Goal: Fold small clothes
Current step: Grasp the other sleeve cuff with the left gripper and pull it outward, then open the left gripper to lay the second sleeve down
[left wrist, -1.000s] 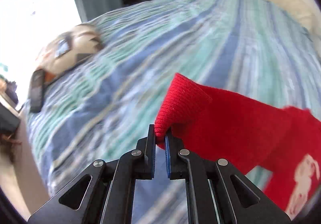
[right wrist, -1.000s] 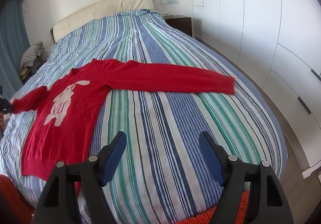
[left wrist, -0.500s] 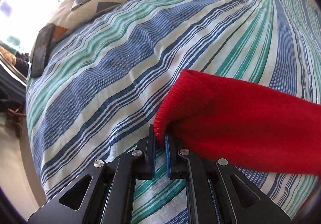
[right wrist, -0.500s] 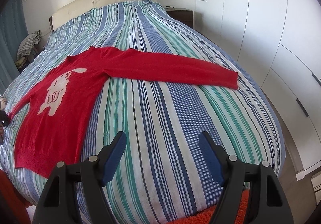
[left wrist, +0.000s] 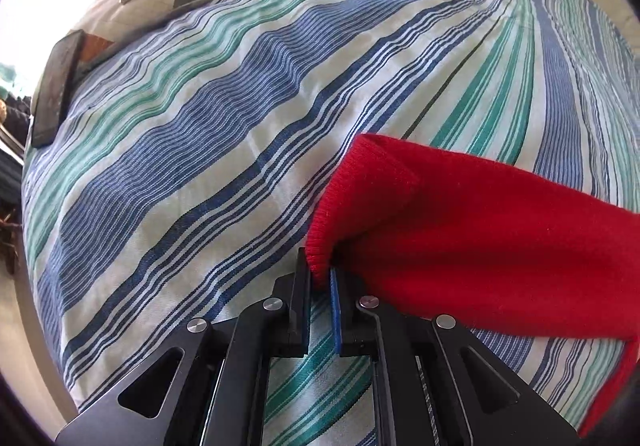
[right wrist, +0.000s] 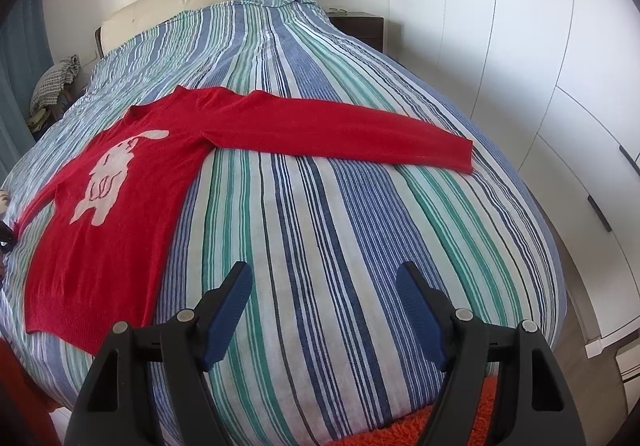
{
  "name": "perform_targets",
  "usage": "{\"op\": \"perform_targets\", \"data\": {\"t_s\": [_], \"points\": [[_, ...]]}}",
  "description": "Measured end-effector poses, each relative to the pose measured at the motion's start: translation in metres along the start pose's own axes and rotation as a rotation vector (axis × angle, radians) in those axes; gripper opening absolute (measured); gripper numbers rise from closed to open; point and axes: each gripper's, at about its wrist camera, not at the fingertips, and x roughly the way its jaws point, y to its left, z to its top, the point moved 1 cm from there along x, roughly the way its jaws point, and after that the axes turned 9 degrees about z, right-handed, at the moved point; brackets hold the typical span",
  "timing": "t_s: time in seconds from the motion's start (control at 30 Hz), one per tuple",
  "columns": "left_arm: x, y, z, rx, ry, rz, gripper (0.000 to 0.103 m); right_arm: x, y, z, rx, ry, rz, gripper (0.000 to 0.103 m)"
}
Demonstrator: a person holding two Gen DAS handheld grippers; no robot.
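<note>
A red knit sweater with a white rabbit design lies flat on the striped bed, its right sleeve stretched out toward the wardrobe side. My left gripper is shut on the cuff of the left sleeve, low over the bedspread near the bed's left edge. My right gripper is open and empty, above the foot of the bed, apart from the sweater.
A patterned cushion and a dark flat device lie at the bed's left edge. White wardrobe doors stand to the right, a nightstand by the headboard, an orange rug at the foot.
My left gripper has carried the sleeve cuff down and outward to the bedspread, stretching the left sleeve flat. The right gripper has stayed open and nearly still.
</note>
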Motion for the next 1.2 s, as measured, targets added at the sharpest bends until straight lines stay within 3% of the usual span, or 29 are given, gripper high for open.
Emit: {"op": "perform_targets", "data": {"t_s": [0.17,0.37,0.47,0.57,0.67,0.73,0.8,0.9,1.0,1.1,1.2], "points": [[0.003,0.011,0.001,-0.039,0.020,-0.057,0.012,-0.002,-0.002,-0.001,0.011,-0.007,0.004,0.074],[0.010,0.040,-0.001,-0.154,0.048,-0.226,0.016,-0.006,-0.001,-0.001,0.006,-0.017,0.007,0.074],[0.011,0.058,-0.006,-0.219,0.072,-0.328,0.024,-0.008,-0.001,-0.001,0.012,-0.026,0.009,0.074],[0.007,0.074,-0.013,-0.253,0.080,-0.357,0.030,-0.010,-0.002,-0.001,0.024,-0.036,0.009,0.074],[-0.004,0.087,-0.016,-0.256,0.068,-0.334,0.050,-0.013,-0.005,-0.001,0.035,-0.049,0.014,0.074],[-0.015,0.095,-0.022,-0.264,0.050,-0.301,0.073,-0.016,-0.007,-0.001,0.048,-0.059,0.020,0.074],[-0.028,0.105,-0.031,-0.275,0.033,-0.260,0.088,-0.019,-0.011,-0.001,0.070,-0.072,0.026,0.074],[-0.044,0.110,-0.047,-0.287,0.036,-0.275,0.091,-0.022,-0.019,-0.002,0.115,-0.086,0.032,0.074],[-0.069,0.104,-0.074,-0.238,0.044,-0.338,0.091,-0.022,-0.025,-0.002,0.154,-0.092,0.036,0.074],[-0.103,0.079,-0.107,-0.098,0.032,-0.397,0.091,-0.020,-0.019,-0.001,0.145,-0.063,0.057,0.074],[-0.135,0.050,-0.152,0.088,0.031,-0.518,0.091,-0.009,-0.003,-0.004,0.187,0.032,0.220,0.074]]}}
